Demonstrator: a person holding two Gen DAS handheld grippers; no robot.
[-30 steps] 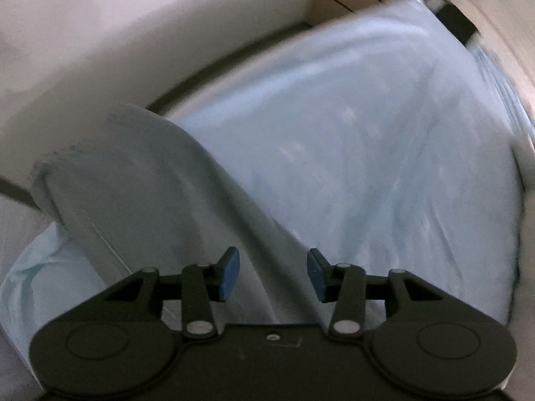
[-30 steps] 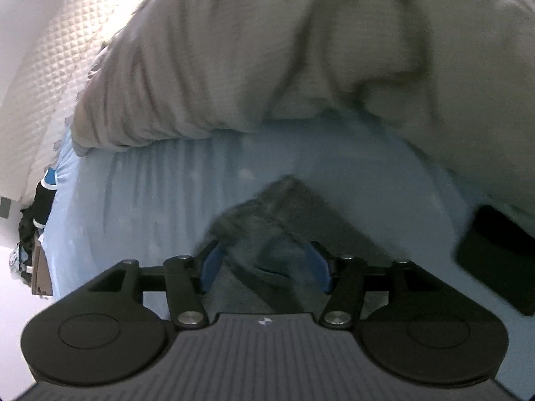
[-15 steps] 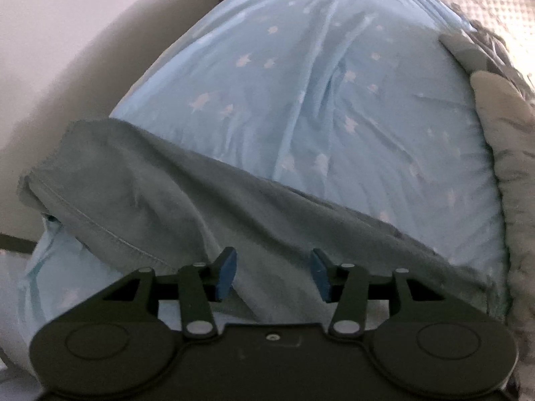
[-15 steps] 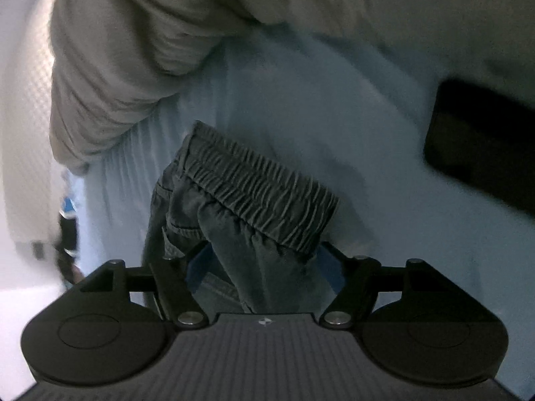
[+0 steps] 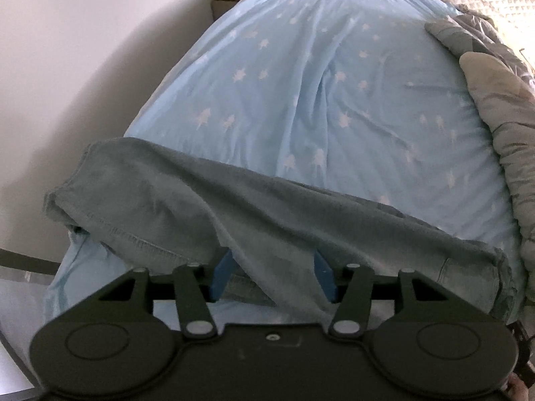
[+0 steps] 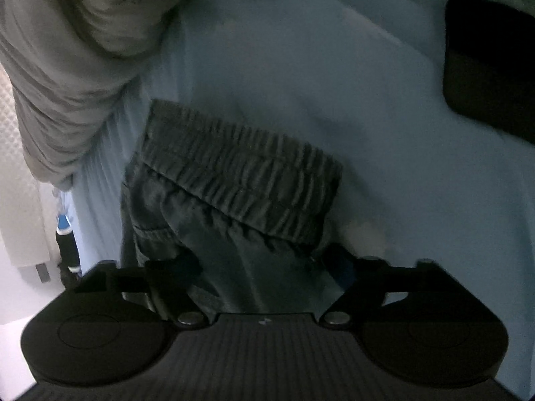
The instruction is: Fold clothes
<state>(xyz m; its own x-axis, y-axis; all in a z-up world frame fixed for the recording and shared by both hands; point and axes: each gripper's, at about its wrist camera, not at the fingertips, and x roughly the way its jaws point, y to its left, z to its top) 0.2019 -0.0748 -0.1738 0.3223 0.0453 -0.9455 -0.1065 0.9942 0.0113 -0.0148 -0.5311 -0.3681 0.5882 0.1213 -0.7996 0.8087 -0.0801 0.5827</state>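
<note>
2 grippers meet 1 grey-green garment, a pair of trousers (image 5: 301, 220) spread across a light blue sheet (image 5: 327, 77) printed with pale stars. In the left wrist view the left gripper (image 5: 272, 275) has its blue pads set wide apart, with a fold of the trousers running down between them; whether the pads actually pinch the cloth cannot be told. The trouser leg stretches from a stitched hem (image 5: 133, 240) at the left, near the edge of the bed, across to the right, where it ends beside a grey quilt (image 5: 495, 80) bunched along the far side.

In the right wrist view the right gripper (image 6: 264, 267) also stands with its fingers spread, and the fabric below the gathered elastic waistband (image 6: 240, 170) passes between them; the picture is dim, so contact cannot be judged. The waistband lies on the sheet just ahead of the fingers. A dark flat object (image 6: 488, 63) rests on the sheet at the upper right, well apart from the trousers.
</note>
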